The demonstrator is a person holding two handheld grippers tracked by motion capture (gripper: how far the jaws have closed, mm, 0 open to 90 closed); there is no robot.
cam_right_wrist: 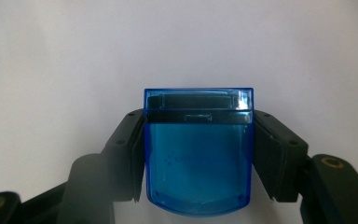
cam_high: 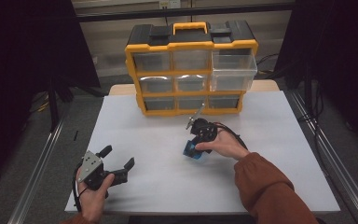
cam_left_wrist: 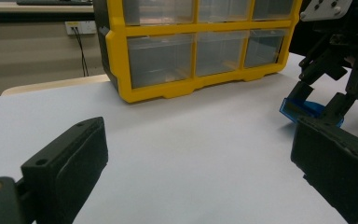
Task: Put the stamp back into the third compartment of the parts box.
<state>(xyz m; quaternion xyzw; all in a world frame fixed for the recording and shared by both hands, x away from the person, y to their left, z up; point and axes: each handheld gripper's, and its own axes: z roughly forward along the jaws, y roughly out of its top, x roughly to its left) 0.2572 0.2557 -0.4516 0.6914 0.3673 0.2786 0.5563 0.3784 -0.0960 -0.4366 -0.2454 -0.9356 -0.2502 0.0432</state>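
The right claw (cam_high: 194, 148) is clamped on a translucent blue box (cam_high: 193, 152), its two pads pressing the box's opposite sides in the right gripper view, with a dark band across the box near its far edge. From the high view the box sits low over the white desk (cam_high: 168, 186), just right of centre, though whether it touches the surface is hard to say. The left claw (cam_high: 117, 157) rests near the desk's 7 o'clock edge, jaws spread wide apart with nothing between them. A yellow-framed drawer organizer (cam_high: 191, 70) stands at 12 o'clock, its top-right drawer (cam_high: 234, 63) pulled out.
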